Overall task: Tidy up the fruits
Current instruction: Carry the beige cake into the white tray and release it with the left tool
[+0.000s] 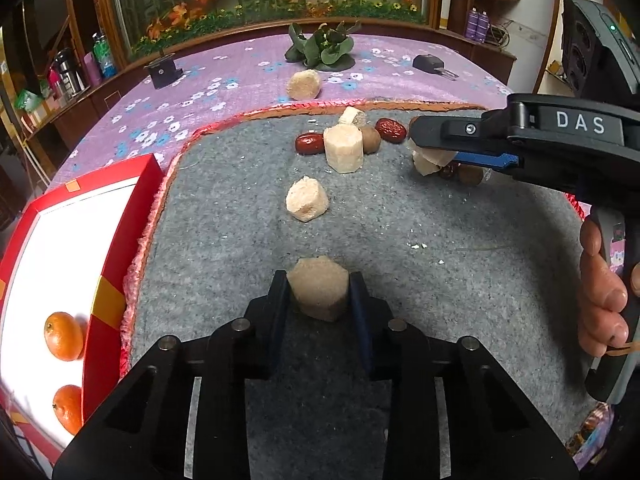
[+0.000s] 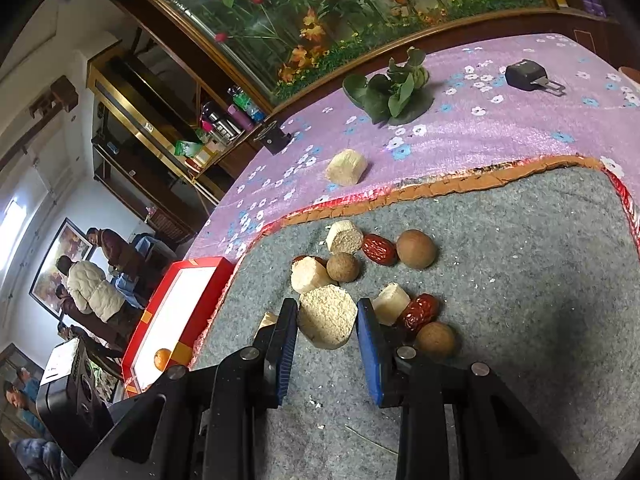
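At far left, your red box (image 1: 120,248) holds only two oranges (image 1: 64,336); the rest of its white floor is bare, so I judge the sorting barely begun. Your left gripper (image 1: 319,296) straddles a tan block (image 1: 318,294) on the grey mat (image 1: 440,280), fingers spread to either side, and I cannot tell whether they touch it. Mid-mat, another block (image 1: 307,200) lies alone, and beyond it a loose cluster of blocks, dates (image 2: 379,249) and brown round fruits (image 2: 416,249) remains unsorted. One block (image 2: 346,167) sits off the mat on the purple cloth (image 2: 520,128). At right, your right gripper (image 2: 327,322) brackets a larger block (image 2: 327,320), fingers apart at its sides, contact uncertain. Nearly everything is left.
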`<state>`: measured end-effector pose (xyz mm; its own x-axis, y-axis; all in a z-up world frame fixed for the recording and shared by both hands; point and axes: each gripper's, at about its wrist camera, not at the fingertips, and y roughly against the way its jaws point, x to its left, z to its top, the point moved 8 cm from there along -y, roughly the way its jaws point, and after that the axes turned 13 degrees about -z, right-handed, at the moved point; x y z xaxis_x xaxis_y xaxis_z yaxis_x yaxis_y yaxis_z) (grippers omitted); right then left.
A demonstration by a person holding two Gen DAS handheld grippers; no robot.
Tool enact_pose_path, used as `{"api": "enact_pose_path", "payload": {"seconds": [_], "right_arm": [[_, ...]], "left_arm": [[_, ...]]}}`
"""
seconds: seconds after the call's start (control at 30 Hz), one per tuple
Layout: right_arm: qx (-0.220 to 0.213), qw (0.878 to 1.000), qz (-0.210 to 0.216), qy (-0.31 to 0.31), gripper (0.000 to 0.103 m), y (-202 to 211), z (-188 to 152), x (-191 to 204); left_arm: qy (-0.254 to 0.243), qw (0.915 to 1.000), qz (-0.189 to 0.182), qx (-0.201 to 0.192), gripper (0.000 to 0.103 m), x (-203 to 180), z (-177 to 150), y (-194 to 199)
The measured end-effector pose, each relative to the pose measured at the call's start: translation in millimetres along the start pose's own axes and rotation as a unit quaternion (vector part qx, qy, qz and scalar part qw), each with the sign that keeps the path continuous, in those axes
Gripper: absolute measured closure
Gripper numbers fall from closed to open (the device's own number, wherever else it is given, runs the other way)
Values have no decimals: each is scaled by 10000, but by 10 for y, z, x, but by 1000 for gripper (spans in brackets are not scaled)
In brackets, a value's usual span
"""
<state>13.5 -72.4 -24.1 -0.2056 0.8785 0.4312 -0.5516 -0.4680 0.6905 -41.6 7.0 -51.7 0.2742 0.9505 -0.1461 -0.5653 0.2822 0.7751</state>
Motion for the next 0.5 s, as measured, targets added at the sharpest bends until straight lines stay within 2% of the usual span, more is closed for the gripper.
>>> {"api": "enact_pose_path", "payload": {"seconds": [0.23, 0.5], "right_arm": [[-46, 9998, -37, 186, 74, -19, -26, 52], [-179, 9992, -109, 353, 74, -3, -42, 92]], "left_arm": [[131, 9993, 110, -331, 74, 117, -1, 272], [720, 9916, 344, -1023, 74, 610, -86, 993]]}}
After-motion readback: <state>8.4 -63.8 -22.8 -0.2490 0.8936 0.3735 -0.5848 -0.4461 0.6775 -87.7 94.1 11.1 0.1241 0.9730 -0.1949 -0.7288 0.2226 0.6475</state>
